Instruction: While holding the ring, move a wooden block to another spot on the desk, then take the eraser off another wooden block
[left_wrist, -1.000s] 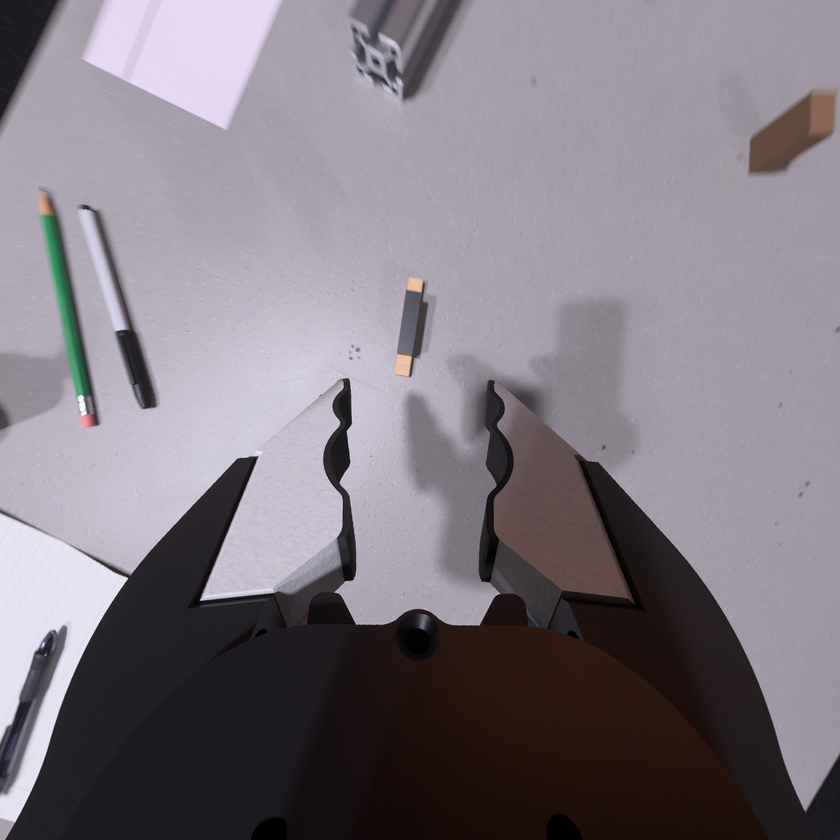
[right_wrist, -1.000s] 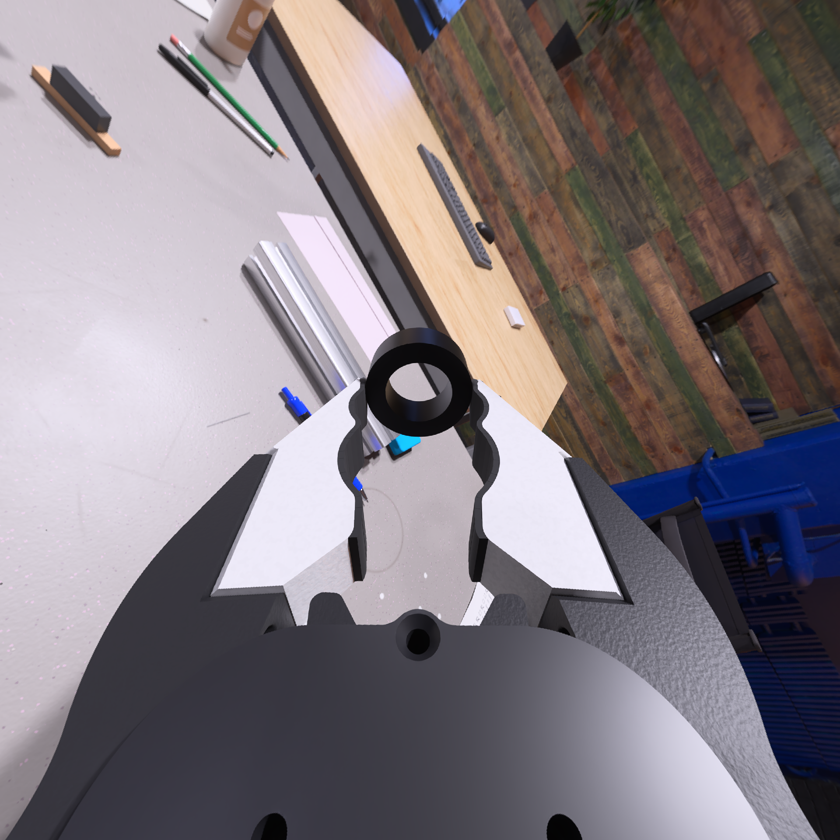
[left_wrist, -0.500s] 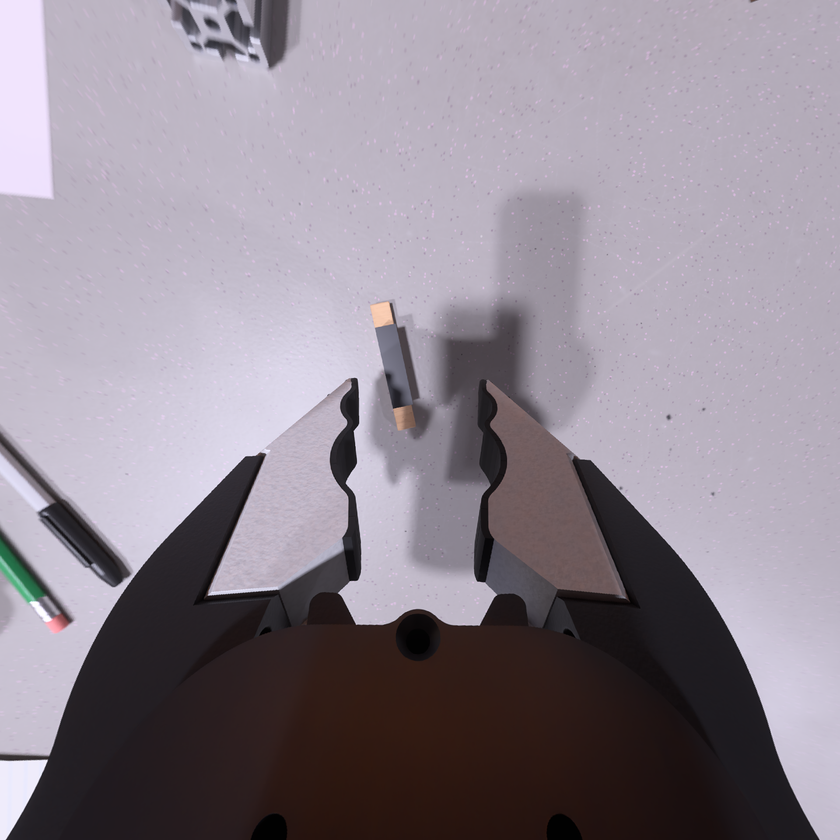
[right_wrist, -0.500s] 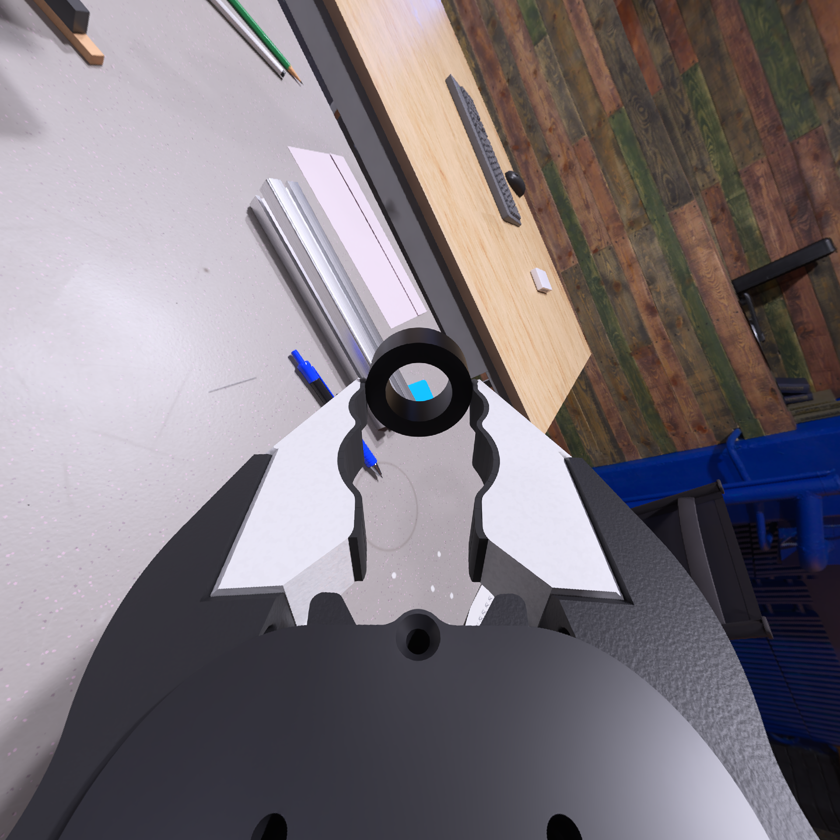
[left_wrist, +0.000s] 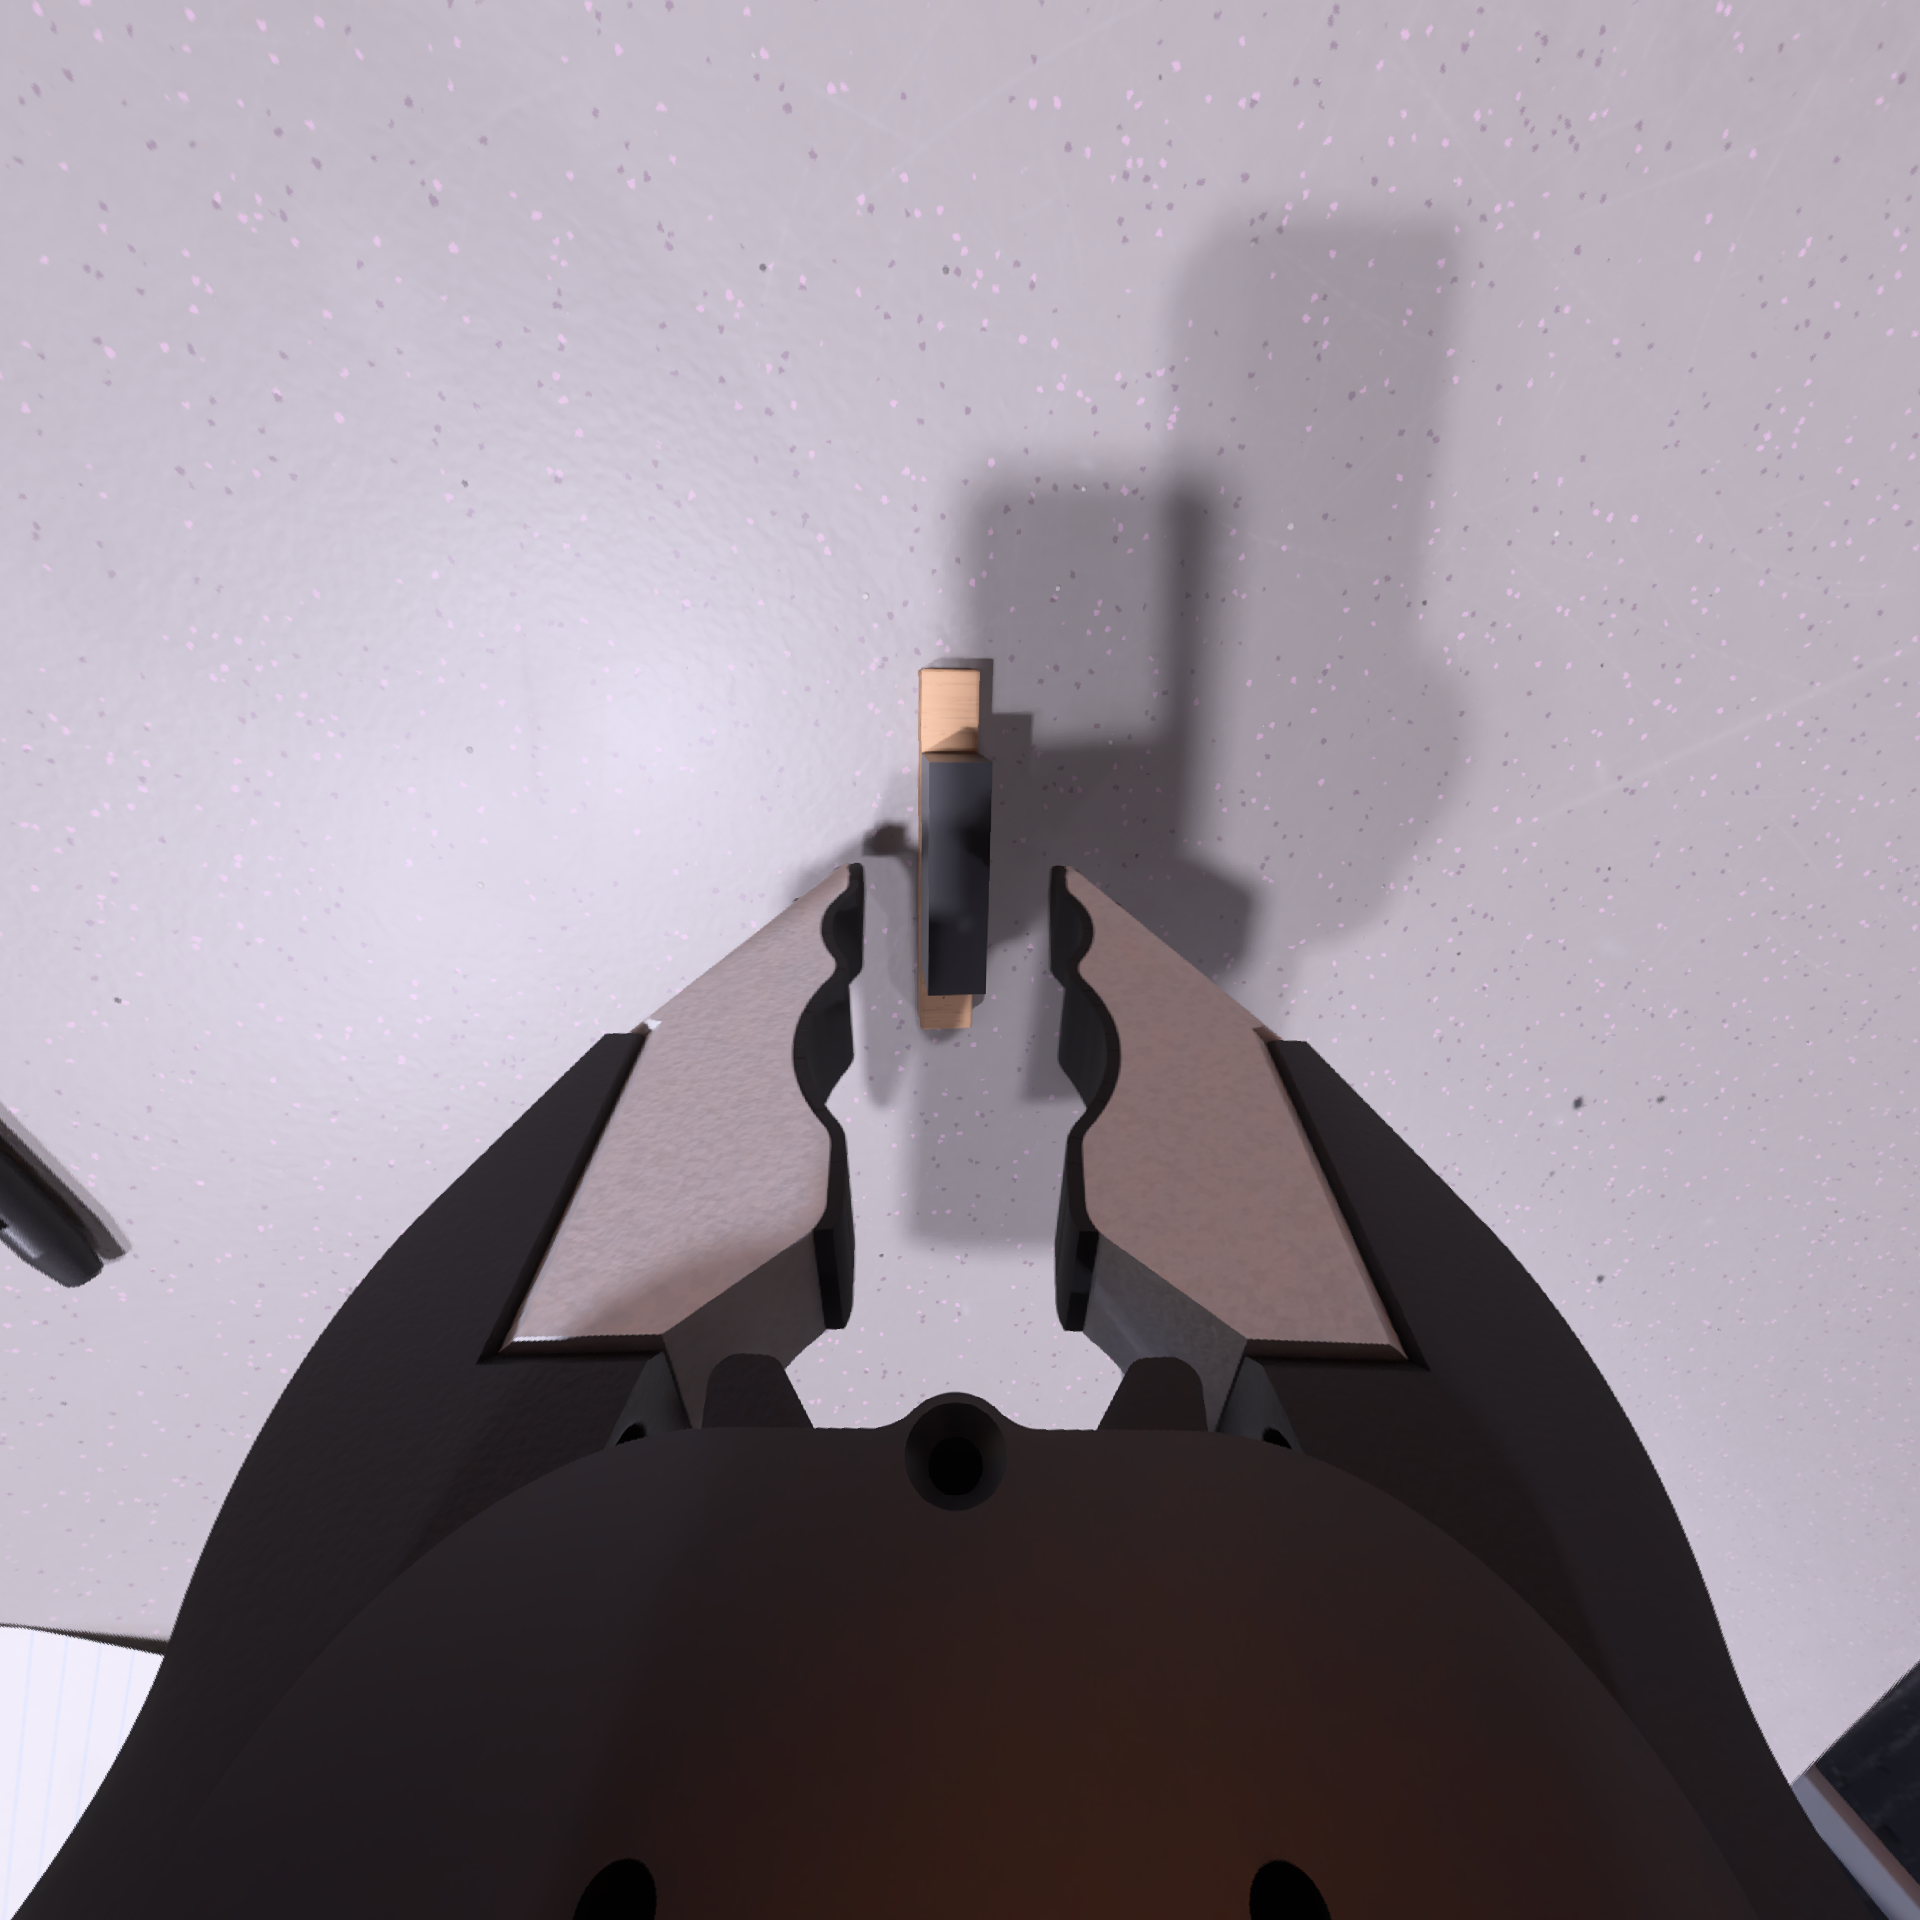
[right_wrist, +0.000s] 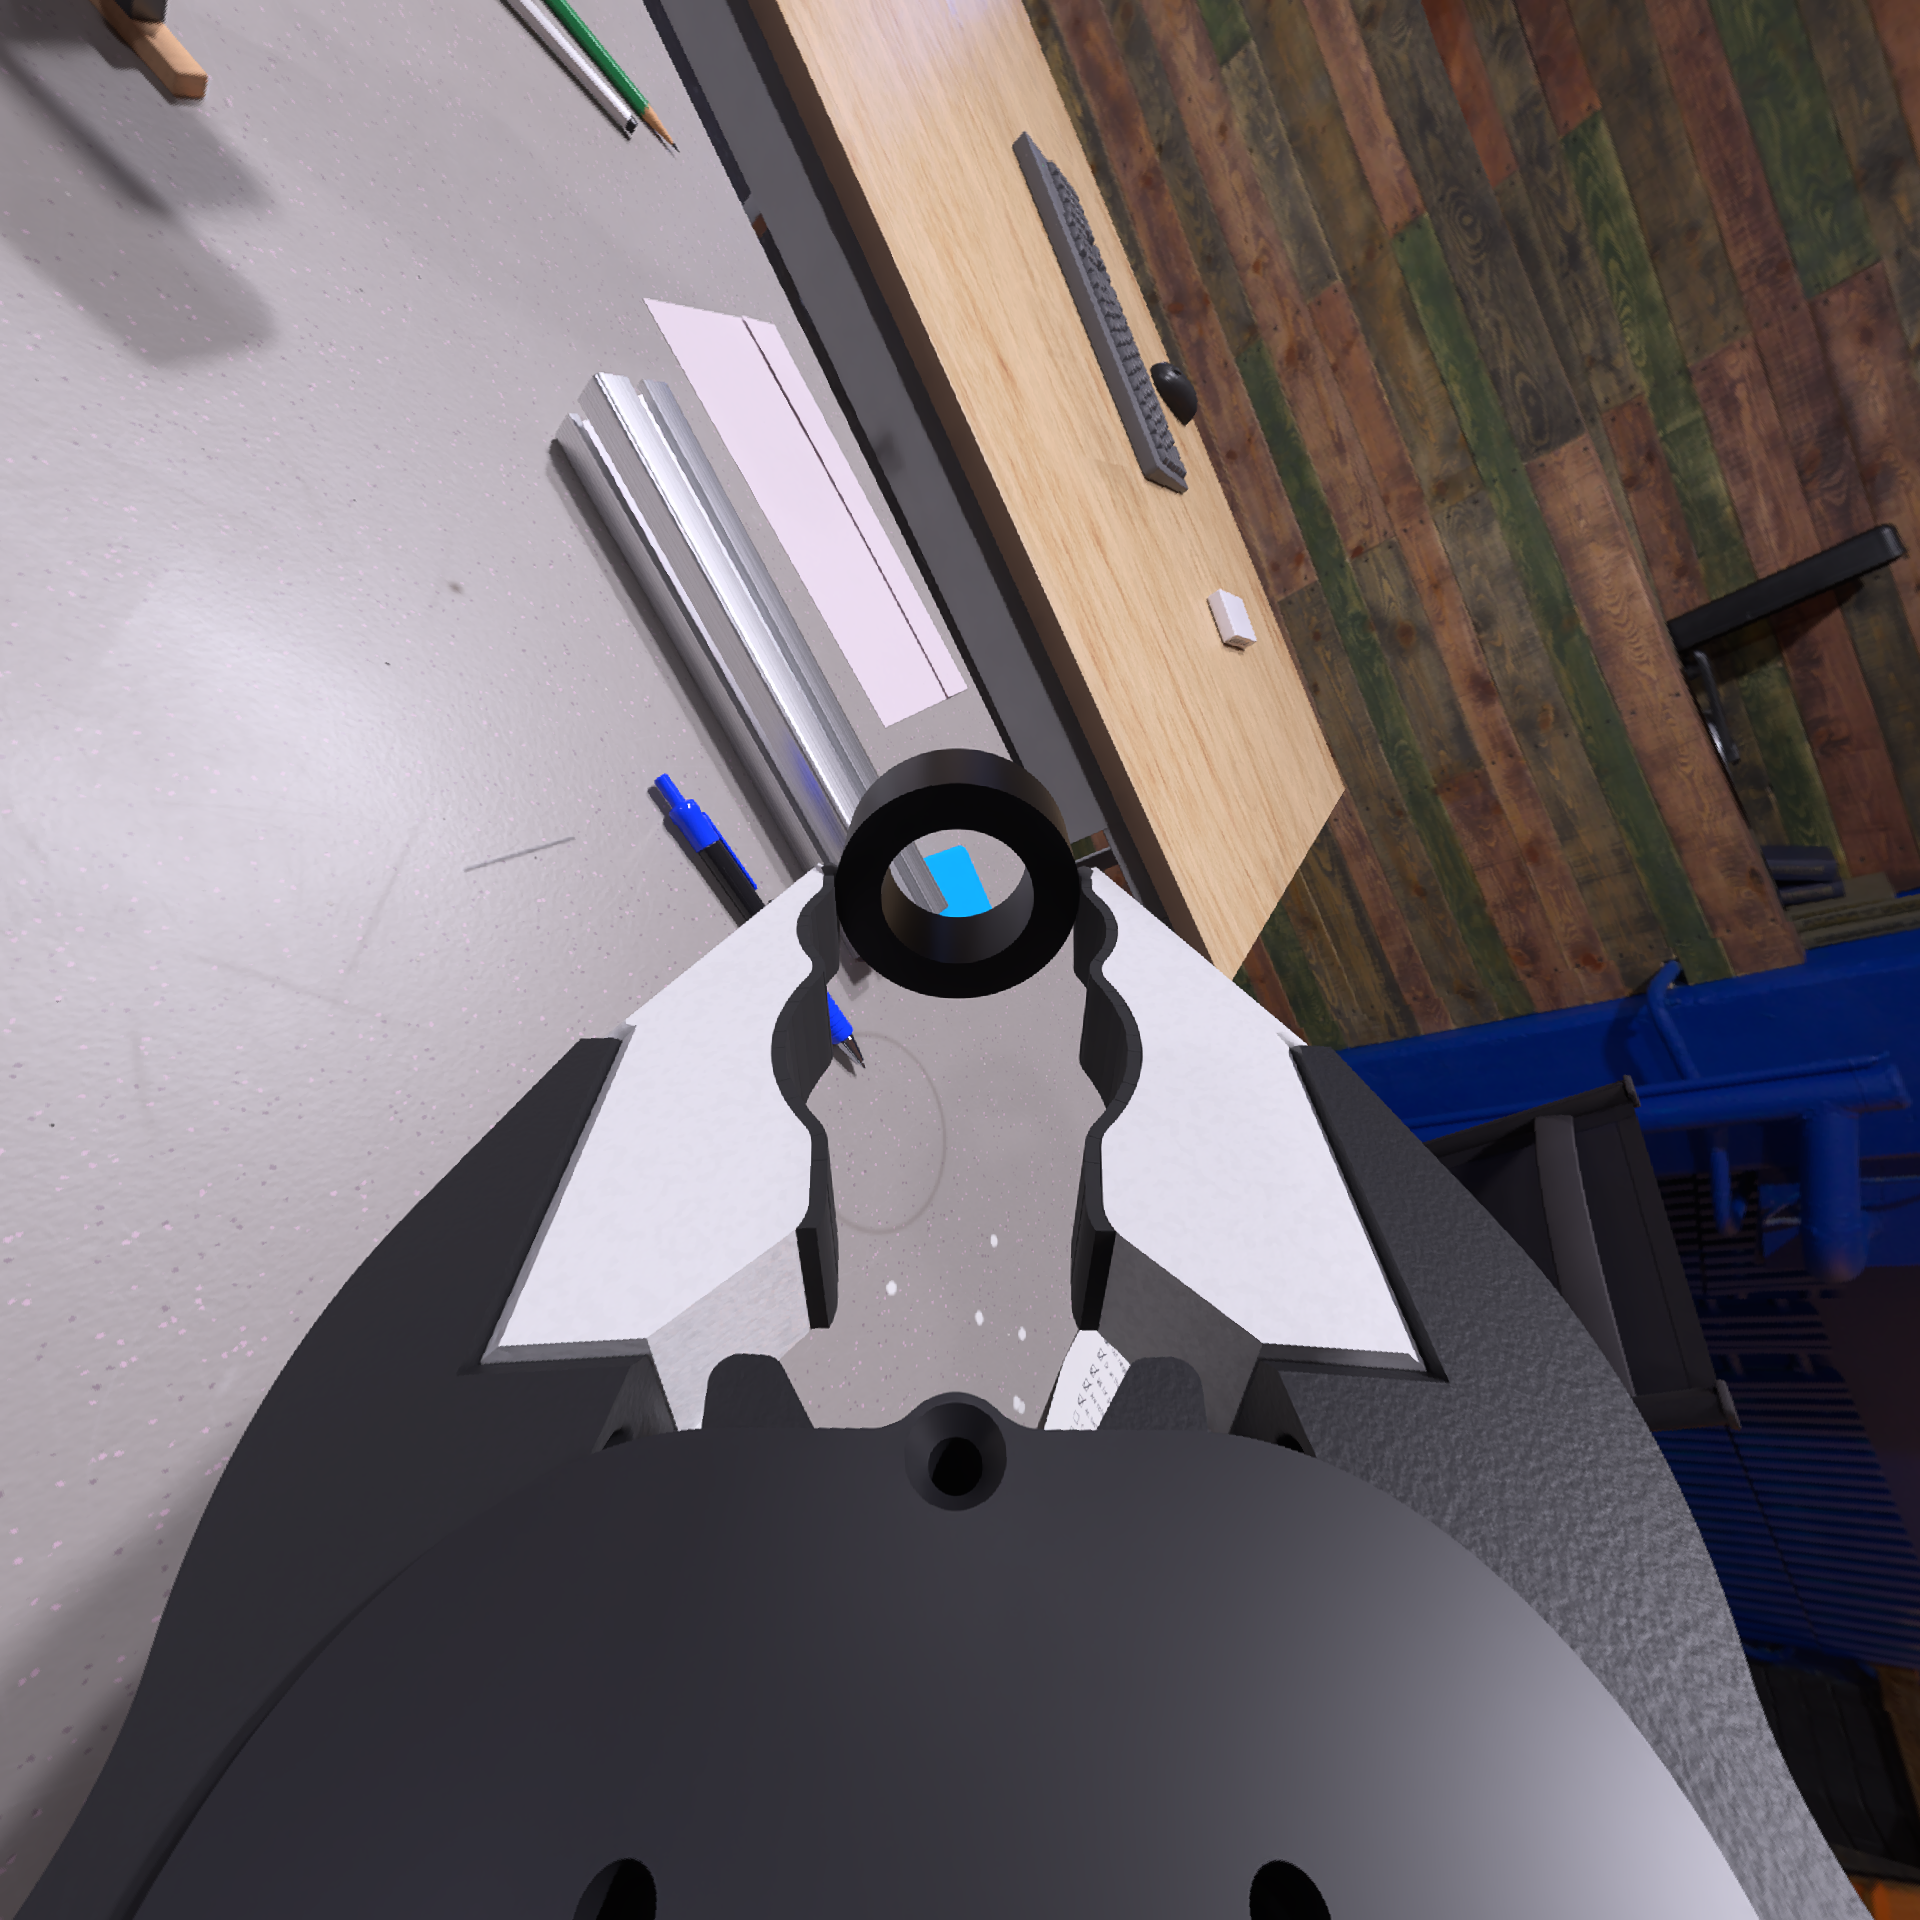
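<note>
A black eraser (left_wrist: 956, 878) lies on a thin wooden block (left_wrist: 951, 707) on the grey desk. My left gripper (left_wrist: 954, 883) is open and points straight down, with one finger on each side of the eraser's near half and not touching it. The block's end also shows at the top left of the right wrist view (right_wrist: 166, 57). My right gripper (right_wrist: 956, 883) is shut on a black ring (right_wrist: 954, 873) and holds it above the desk, near the desk's edge.
A black pen tip (left_wrist: 47, 1216) and a notepad corner (left_wrist: 62, 1704) lie at the left. In the right wrist view lie a metal bar (right_wrist: 717, 613), white paper (right_wrist: 810, 509), a blue pen (right_wrist: 717, 852), a green pencil (right_wrist: 613, 78). A wooden table (right_wrist: 1039, 436) stands beyond.
My left gripper has come down and forward over the eraser, which now lies between its fingers. My right gripper has drifted a little with the ring still in it.
</note>
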